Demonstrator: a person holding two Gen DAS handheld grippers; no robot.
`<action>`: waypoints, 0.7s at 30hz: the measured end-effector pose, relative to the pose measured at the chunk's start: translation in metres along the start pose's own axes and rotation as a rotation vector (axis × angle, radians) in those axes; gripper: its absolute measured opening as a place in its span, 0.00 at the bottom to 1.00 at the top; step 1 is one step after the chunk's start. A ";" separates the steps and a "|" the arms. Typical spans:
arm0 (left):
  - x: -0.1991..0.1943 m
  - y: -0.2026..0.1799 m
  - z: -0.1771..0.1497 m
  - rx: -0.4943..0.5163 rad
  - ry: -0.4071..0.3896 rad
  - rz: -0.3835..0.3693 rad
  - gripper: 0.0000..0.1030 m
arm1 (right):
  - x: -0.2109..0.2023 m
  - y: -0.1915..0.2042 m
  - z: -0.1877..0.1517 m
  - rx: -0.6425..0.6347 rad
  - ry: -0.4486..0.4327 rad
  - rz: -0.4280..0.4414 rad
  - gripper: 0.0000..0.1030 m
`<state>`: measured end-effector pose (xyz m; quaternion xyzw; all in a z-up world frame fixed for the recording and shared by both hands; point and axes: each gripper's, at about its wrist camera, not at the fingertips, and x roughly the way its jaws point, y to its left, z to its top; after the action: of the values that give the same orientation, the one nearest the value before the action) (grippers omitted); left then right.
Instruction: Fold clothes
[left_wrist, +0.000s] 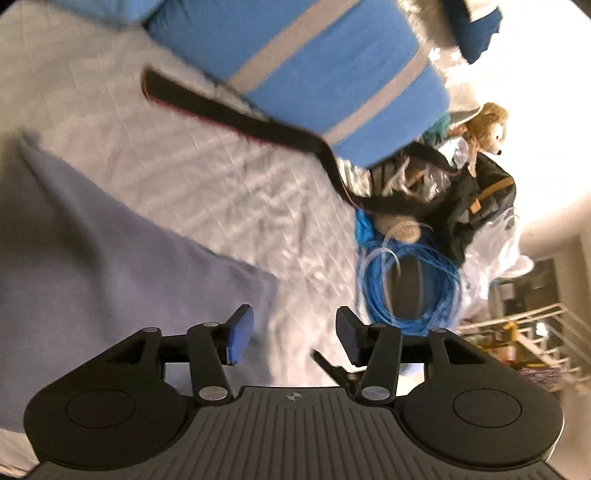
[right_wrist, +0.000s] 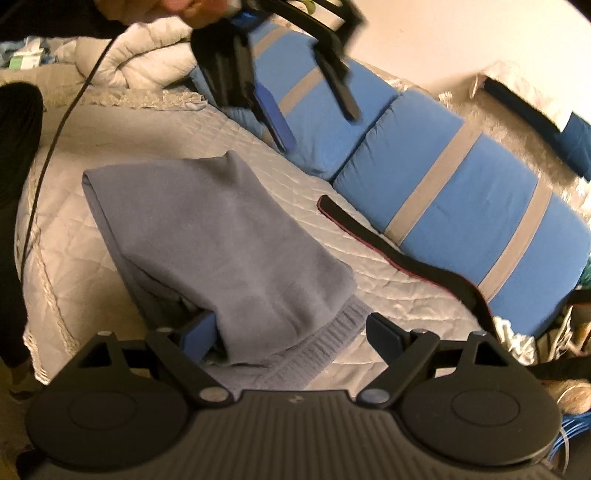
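Spreading wide in the right wrist view, the right gripper (right_wrist: 291, 339) has its two fingers well apart, with the near end of the grey-blue sweater (right_wrist: 221, 251) lying between them. Its left pad is half hidden under the cloth and its right pad stands clear of the ribbed hem (right_wrist: 314, 350), so nothing is pinched. The sweater lies folded on the white quilted bed cover (right_wrist: 66, 236), one garment only; how many layers it has cannot be told.

Over the bed in its own view, the left gripper (left_wrist: 295, 339) is also parted wide and empty, both blue pads bare. One corner of the sweater (left_wrist: 92, 266) shows at the left, cut off by the picture's edge, with the left finger over its border. From the right wrist the left gripper (right_wrist: 306, 99) appears blurred, raised above the far end of the sweater.

Beyond the sweater a single black strap (right_wrist: 399, 254) with a red edge lies across the quilt, its far end lost among clutter. Behind it sit two blue cushions (right_wrist: 461, 206) with grey stripes. At the bedside the left wrist shows one coil of blue cord (left_wrist: 410, 288), a dark backpack (left_wrist: 480, 199), and one teddy bear (left_wrist: 487, 125), all partly overlapping and hard to separate.
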<state>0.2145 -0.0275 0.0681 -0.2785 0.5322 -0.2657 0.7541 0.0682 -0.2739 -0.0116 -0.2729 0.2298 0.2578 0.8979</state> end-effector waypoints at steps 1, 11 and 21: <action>-0.008 0.002 -0.002 0.030 -0.023 0.031 0.52 | 0.000 -0.004 0.000 0.021 0.005 0.013 0.90; -0.055 0.050 -0.039 0.202 -0.038 0.225 0.59 | 0.004 -0.080 -0.015 0.733 0.055 0.377 0.87; -0.068 0.093 -0.040 0.132 -0.031 0.195 0.59 | 0.077 -0.100 -0.015 0.976 0.285 0.360 0.51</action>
<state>0.1663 0.0794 0.0359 -0.1790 0.5263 -0.2210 0.8013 0.1813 -0.3295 -0.0281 0.1875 0.4858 0.2311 0.8218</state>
